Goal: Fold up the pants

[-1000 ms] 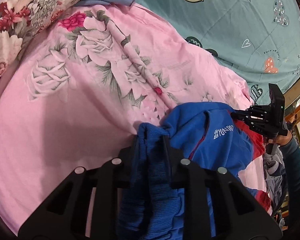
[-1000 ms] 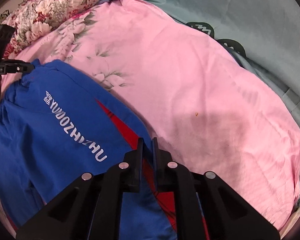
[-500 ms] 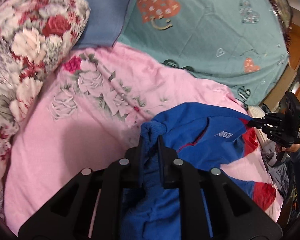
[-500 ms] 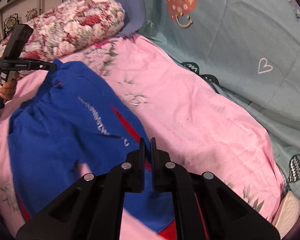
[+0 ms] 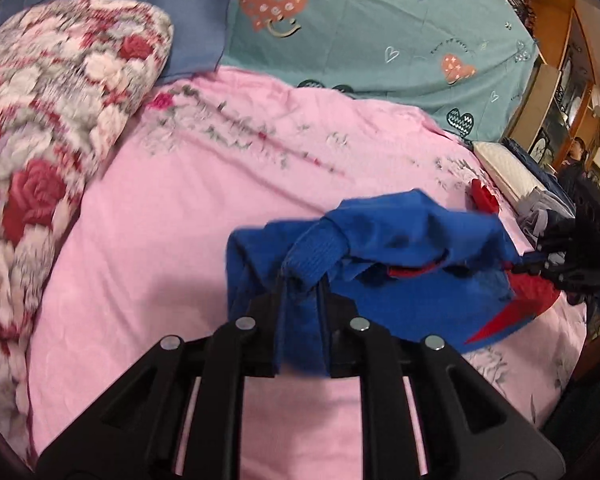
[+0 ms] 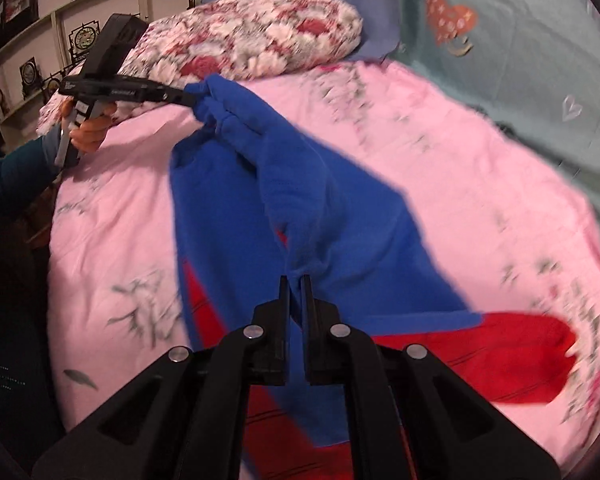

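The pants (image 5: 404, 264) are blue with red lower legs and hang lifted between both grippers above the pink bedspread (image 5: 180, 208). My left gripper (image 5: 302, 284) is shut on the ribbed blue waistband. My right gripper (image 6: 296, 280) is shut on a fold of the blue fabric (image 6: 324, 208). In the right wrist view the left gripper (image 6: 180, 98) holds the far end of the pants up, and the red legs (image 6: 500, 356) trail on the bedspread (image 6: 480, 184). In the left wrist view the right gripper (image 5: 540, 256) grips the pants at the right.
A rose-patterned pillow (image 5: 48, 128) lies at the left of the bed, also in the right wrist view (image 6: 260, 36). A teal heart-print sheet (image 5: 380, 32) covers the far side. A white pillow (image 5: 504, 172), clothes and wooden furniture (image 5: 556, 48) stand at the right.
Both grippers have lifted the pants up off the bedspread and pulled back. The pants now hang bunched between them, with the red legs showing.
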Action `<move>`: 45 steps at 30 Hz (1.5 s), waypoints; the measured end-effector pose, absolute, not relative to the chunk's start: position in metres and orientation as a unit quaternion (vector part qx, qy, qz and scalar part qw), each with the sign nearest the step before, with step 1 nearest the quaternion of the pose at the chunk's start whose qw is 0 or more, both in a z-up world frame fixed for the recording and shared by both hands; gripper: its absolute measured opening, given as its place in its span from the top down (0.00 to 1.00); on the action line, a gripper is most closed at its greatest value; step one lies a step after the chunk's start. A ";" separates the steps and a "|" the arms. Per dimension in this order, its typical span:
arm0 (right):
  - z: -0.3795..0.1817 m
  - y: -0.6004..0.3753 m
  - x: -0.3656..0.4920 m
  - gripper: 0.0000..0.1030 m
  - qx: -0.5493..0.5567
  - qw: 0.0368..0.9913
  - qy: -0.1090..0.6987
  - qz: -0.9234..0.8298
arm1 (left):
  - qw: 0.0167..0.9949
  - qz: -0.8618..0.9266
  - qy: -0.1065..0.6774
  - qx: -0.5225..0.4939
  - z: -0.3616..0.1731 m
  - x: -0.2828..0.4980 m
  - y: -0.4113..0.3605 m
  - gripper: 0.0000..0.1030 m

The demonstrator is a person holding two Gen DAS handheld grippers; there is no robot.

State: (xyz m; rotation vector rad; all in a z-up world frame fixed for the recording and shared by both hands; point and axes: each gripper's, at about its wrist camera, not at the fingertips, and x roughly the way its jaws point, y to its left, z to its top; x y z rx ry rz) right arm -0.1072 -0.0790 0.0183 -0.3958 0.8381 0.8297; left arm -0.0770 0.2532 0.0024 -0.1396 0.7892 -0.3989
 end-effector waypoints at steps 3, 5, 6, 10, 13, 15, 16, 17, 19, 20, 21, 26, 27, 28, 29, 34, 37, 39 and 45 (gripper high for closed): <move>0.002 -0.071 -0.123 0.96 -0.166 0.799 0.411 0.405 | 0.903 -0.160 0.393 -0.068 -0.006 -0.083 0.268 0.85; -0.007 -0.065 -0.129 0.95 -0.169 0.785 0.432 0.411 | 0.894 -0.139 0.420 -0.075 -0.015 -0.082 0.281 0.76; -0.010 -0.062 -0.134 0.92 -0.178 0.784 0.433 0.408 | 0.891 -0.133 0.427 -0.080 -0.017 -0.081 0.286 0.74; -0.003 -0.060 -0.135 0.82 -0.160 0.768 0.452 0.425 | 0.898 -0.126 0.406 -0.112 -0.002 -0.089 0.299 0.73; 0.015 -0.063 -0.133 0.70 -0.119 0.779 0.428 0.442 | 0.908 -0.148 0.373 -0.118 0.025 -0.093 0.283 0.65; 0.023 -0.063 -0.126 0.59 -0.085 0.793 0.415 0.439 | 0.913 -0.175 0.353 -0.106 0.039 -0.094 0.258 0.51; 0.022 -0.063 -0.123 0.56 -0.071 0.798 0.413 0.433 | 0.912 -0.187 0.351 -0.096 0.041 -0.094 0.246 0.46; 0.015 -0.062 -0.119 0.56 -0.056 0.797 0.423 0.428 | 0.910 -0.201 0.353 -0.081 0.039 -0.093 0.231 0.45; -0.003 -0.059 -0.111 0.56 -0.047 0.784 0.466 0.406 | 0.901 -0.209 0.378 -0.047 0.024 -0.091 0.209 0.43; -0.018 -0.060 -0.110 0.56 -0.051 0.771 0.500 0.391 | 0.891 -0.205 0.405 -0.028 0.010 -0.088 0.200 0.43; -0.025 -0.062 -0.110 0.56 -0.053 0.762 0.518 0.386 | 0.882 -0.194 0.428 -0.009 -0.004 -0.086 0.196 0.43; 0.027 -0.122 -0.091 0.52 -0.020 0.819 0.474 0.323 | 0.873 -0.166 0.459 0.006 -0.017 -0.083 0.208 0.43; 0.039 -0.138 -0.080 0.48 -0.008 0.837 0.463 0.292 | 0.878 -0.171 0.446 -0.001 -0.007 -0.085 0.210 0.43; 0.050 -0.156 -0.065 0.45 0.007 0.857 0.454 0.246 | 0.884 -0.180 0.432 -0.006 0.004 -0.086 0.209 0.43; 0.057 -0.177 -0.043 0.43 0.031 0.868 0.459 0.187 | 0.888 -0.191 0.419 -0.008 0.012 -0.087 0.206 0.42; 0.025 -0.245 0.042 0.43 0.195 0.817 0.543 0.017 | 0.889 -0.272 0.368 0.005 0.037 -0.091 0.153 0.31; -0.004 -0.262 0.061 0.43 0.228 0.790 0.568 -0.037 | 0.871 -0.298 0.387 0.041 0.017 -0.085 0.116 0.31; -0.016 -0.266 0.069 0.43 0.233 0.792 0.560 -0.067 | 0.859 -0.301 0.411 0.048 0.000 -0.078 0.104 0.31; -0.034 -0.267 0.078 0.70 0.206 0.810 0.542 -0.089 | 0.837 -0.284 0.468 0.023 -0.036 -0.060 0.115 0.31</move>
